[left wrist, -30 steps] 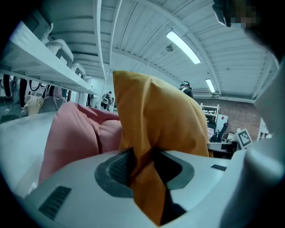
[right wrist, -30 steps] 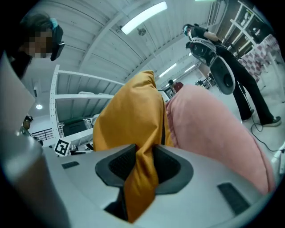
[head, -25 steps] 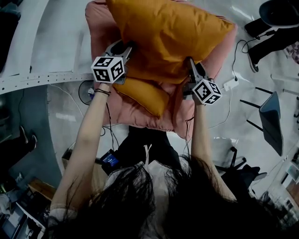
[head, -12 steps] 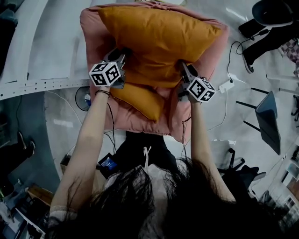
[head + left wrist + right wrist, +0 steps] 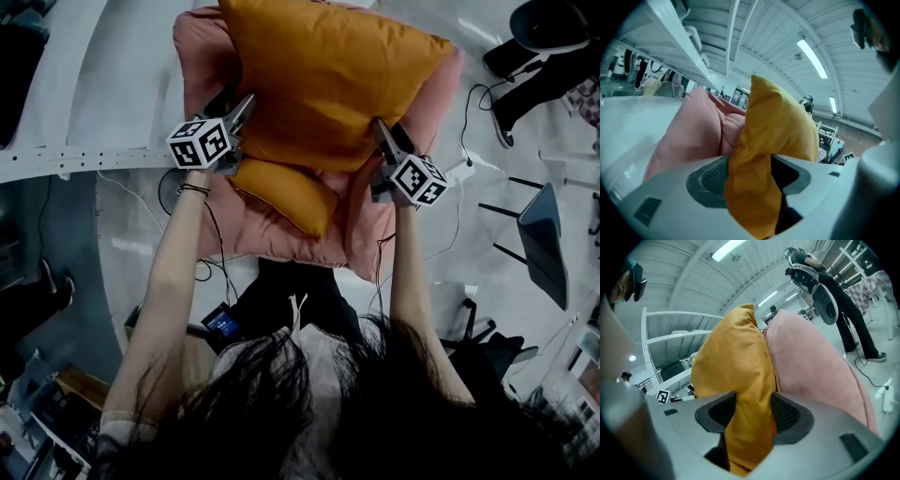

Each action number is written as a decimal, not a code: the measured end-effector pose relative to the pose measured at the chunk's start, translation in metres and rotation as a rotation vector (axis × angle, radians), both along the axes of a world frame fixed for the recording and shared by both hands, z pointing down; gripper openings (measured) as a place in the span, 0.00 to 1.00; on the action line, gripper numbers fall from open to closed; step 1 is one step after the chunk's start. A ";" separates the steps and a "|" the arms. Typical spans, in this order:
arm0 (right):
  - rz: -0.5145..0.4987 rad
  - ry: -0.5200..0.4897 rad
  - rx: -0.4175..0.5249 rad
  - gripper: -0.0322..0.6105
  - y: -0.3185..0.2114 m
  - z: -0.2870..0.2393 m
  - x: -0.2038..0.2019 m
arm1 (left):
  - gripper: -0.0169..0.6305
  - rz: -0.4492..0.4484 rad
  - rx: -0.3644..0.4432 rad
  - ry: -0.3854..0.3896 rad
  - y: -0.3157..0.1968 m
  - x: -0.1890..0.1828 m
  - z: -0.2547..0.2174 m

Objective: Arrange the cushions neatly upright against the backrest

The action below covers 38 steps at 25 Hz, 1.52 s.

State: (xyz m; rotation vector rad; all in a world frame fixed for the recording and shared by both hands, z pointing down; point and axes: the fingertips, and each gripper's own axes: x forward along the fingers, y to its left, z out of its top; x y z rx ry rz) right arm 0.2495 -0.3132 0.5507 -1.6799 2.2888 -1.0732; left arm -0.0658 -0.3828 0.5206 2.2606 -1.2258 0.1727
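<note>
While jaws of left gripper (image 5: pixel 241 103) and right gripper (image 5: pixel 381 128) have just been opening, orange cushion (image 5: pixel 328 80) edge sits loose between each pair, pads apart, not clamping. Cushion upright against pink cushion (image 5: pixel 202 52). Judged: placement near done; withdrawal left; small orange cushion (image 5: pixel 286 192) flat in front, not yet stood up.

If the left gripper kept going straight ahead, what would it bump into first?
Most likely the soft orange fabric cushion: its edge already sits between the left gripper's fingers, which have just been opening.
</note>
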 end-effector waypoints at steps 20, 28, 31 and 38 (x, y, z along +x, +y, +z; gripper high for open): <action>-0.015 -0.093 -0.250 0.41 0.149 0.077 -0.074 | 0.45 0.314 -0.384 -0.293 0.161 -0.022 0.124; 0.041 -0.166 -0.547 0.47 0.210 0.178 -0.109 | 0.53 0.377 -0.533 -0.486 0.164 -0.023 0.188; 0.054 -0.146 -0.643 0.50 0.220 0.210 -0.108 | 0.53 0.376 -0.567 -0.503 0.157 -0.016 0.205; 0.051 -0.160 -0.775 0.51 0.226 0.254 -0.102 | 0.56 0.325 -0.677 -0.505 0.159 -0.028 0.232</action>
